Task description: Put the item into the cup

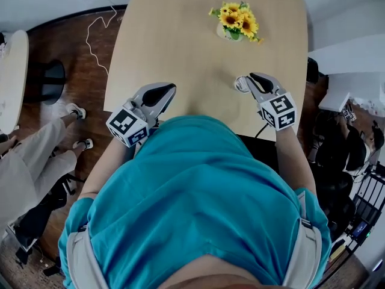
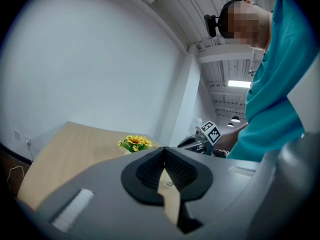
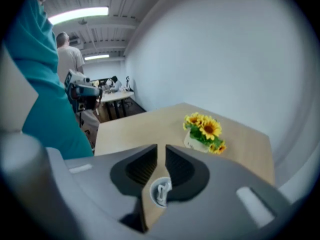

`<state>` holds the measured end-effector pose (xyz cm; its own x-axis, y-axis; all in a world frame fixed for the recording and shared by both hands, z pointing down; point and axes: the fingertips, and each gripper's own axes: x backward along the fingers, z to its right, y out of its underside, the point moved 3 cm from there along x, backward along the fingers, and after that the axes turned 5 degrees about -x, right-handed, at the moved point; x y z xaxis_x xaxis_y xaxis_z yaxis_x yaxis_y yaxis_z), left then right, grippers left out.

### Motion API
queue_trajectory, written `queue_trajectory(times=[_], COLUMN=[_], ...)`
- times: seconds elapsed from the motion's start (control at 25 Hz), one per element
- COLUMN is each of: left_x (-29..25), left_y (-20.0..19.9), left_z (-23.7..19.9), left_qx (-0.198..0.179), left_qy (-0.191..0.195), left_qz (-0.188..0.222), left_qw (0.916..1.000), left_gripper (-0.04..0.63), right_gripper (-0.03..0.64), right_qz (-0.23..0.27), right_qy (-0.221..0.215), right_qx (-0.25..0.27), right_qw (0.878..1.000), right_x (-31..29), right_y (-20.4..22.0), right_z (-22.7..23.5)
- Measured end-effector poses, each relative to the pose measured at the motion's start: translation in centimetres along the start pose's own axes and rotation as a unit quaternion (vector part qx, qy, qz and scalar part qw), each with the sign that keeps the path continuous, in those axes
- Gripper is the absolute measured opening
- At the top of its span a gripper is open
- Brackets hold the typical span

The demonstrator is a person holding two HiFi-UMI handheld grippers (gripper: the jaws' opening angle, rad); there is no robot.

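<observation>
Left gripper point(image 1: 170, 89): fingers closed tip to tip, empty, at 7 o'clock on the light wooden bench point(image 1: 180, 35). Right gripper point(image 3: 161, 148): fingers slightly apart, gripping nothing, above the small clear cup point(image 3: 152, 196). The small white item point(image 3: 162, 189) lay inside it, 6 o'clock of the yellow sunflower pot point(image 1: 236, 23). Best exit was straight up, clear of the rim.

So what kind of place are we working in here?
Probably an office or lab workroom rather than a home. There is a plain wooden table with sunflowers on it, strip lights on an open ceiling, and more desks at the back of the room.
</observation>
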<state>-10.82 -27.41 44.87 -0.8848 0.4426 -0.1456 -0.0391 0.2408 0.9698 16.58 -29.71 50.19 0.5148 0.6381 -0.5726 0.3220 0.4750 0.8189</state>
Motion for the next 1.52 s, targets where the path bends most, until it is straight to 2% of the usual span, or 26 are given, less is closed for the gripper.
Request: queue_trajectory(times=[0.12, 0.28, 0.44, 0.68, 0.84, 0.96, 1.16, 1.32, 1.4, 1.52], left_x=[2.4, 6.9, 8.2, 9.2, 10.7, 11.6, 12.6, 14.3, 15.7, 17.9], left_y=[-0.4, -0.2, 0.4, 0.2, -0.2, 0.6, 2.5, 3.2, 3.2, 2.9], left_z=[-0.6, -0.9, 0.9, 5.4, 9.4, 13.7, 23.4, 31.6, 34.8, 37.2], left_qx=[-0.007, -0.009, -0.006, -0.017, -0.032, -0.036, -0.038, -0.034, -0.050, -0.069], left_qy=[0.017, 0.049, 0.104, 0.126, 0.113, 0.090, 0.048, 0.028, 0.019, 0.002], left_qz=[0.010, 0.003, 0.005, 0.031, 0.039, 0.044, 0.046, 0.045, 0.036, 0.034], left_qw=[0.9998, 0.9988, 0.9946, 0.9914, 0.9923, 0.9943, 0.9971, 0.9980, 0.9979, 0.9970], left_gripper=[0.005, 0.005, 0.005, 0.005, 0.005, 0.005, 0.005, 0.005, 0.005, 0.005], right_gripper=[0.007, 0.002, 0.002, 0.001, 0.002, 0.002, 0.002, 0.002, 0.002, 0.002], right_qz=[0.071, 0.148, 0.154, 0.159, 0.175, 0.190, 0.205, 0.208, 0.211, 0.225], right_qy=[-0.002, 0.018, 0.044, 0.056, 0.045, 0.022, -0.018, -0.055, -0.070, -0.077], right_qx=[-0.025, -0.059, -0.068, -0.071, -0.063, -0.050, -0.041, -0.046, -0.049, -0.058], right_qw=[0.997, 0.987, 0.985, 0.983, 0.981, 0.980, 0.978, 0.975, 0.974, 0.970], right_x=[2.7, 6.2, 10.2, 15.0, 18.9, 22.3, 28.6, 33.1, 35.0, 36.8], right_y=[-3.4, -7.4, -7.3, -4.5, -2.9, 0.0, 7.1, 11.7, 13.5, 14.8], right_z=[-2.1, -6.8, -11.7, -15.3, -16.9, -18.4, -22.0, -25.2, -26.9, -28.5])
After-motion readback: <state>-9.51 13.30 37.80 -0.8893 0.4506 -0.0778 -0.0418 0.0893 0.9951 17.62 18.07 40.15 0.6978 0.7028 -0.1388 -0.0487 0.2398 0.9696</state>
